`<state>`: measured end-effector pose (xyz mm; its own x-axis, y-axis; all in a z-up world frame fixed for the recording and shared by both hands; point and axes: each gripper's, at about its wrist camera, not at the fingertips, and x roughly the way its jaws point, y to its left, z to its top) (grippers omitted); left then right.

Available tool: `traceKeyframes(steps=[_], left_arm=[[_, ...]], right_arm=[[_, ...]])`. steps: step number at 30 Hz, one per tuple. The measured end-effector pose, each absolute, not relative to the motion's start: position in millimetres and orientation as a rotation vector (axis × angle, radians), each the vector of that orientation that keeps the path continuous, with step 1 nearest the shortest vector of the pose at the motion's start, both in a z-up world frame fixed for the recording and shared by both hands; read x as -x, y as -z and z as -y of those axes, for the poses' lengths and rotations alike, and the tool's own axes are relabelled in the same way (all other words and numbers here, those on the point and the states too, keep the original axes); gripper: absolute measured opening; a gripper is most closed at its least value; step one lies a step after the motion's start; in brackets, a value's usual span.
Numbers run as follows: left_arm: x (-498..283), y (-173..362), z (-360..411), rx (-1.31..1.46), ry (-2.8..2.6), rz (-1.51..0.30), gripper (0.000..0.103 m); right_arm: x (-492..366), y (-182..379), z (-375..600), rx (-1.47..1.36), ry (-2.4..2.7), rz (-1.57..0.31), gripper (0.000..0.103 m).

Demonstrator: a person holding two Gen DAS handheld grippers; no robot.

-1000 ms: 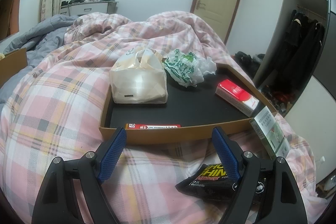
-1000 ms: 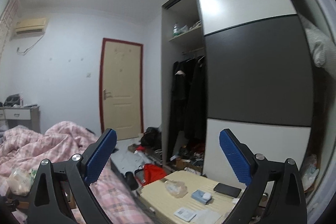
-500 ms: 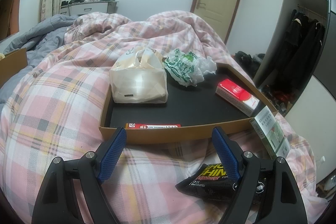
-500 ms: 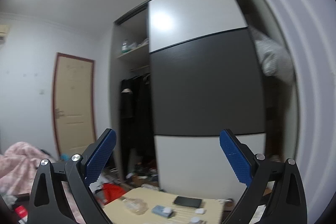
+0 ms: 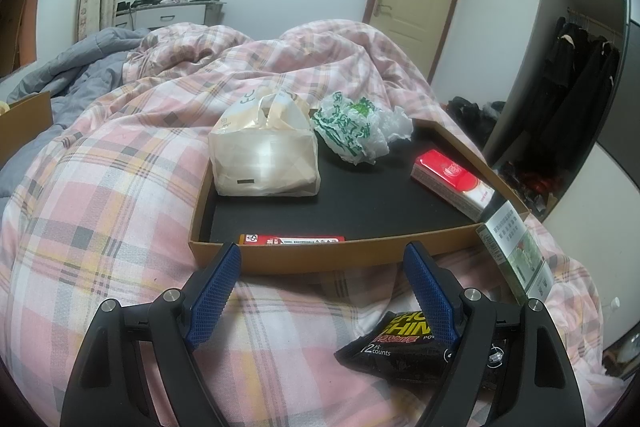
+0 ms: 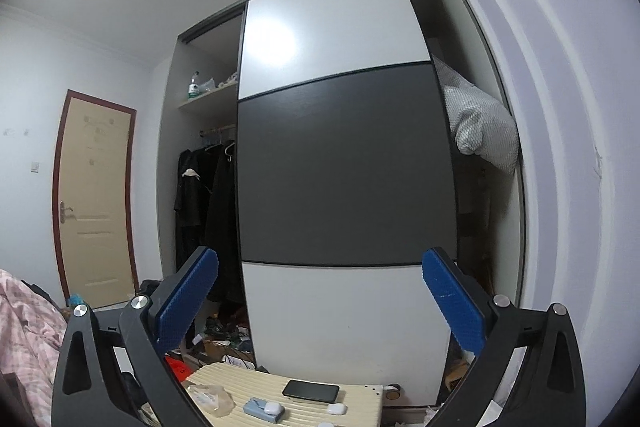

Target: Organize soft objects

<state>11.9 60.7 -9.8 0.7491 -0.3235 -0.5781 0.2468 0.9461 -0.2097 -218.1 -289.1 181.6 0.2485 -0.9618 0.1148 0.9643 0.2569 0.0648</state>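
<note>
Left gripper point(image 5: 322, 269), fingers apart and empty, hovers nearest the black pouch point(image 5: 400, 345) lying low right; right gripper point(image 6: 320, 287), also spread, faces the wardrobe point(image 6: 348, 171).

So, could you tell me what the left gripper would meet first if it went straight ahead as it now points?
Most likely the near wall of the cardboard tray: the open left gripper points straight at it over the plaid quilt. Depth is hard to judge.
</note>
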Motion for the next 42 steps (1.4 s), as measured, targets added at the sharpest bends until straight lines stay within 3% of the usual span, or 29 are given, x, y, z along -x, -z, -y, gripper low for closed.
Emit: traceKeyframes(steps=[15,42], left_arm=[[-12.1,10.1,-60.9,0.124,0.312,-0.655,0.081],[-12.5,9.0,-60.5,0.123,0.312,-0.658,0.081]], right_arm=[[229.3,-181.5,316.6,-0.028,1.451,0.089,0.102],[209.1,-176.0,311.6,-0.038,1.026,-0.012,0.102]])
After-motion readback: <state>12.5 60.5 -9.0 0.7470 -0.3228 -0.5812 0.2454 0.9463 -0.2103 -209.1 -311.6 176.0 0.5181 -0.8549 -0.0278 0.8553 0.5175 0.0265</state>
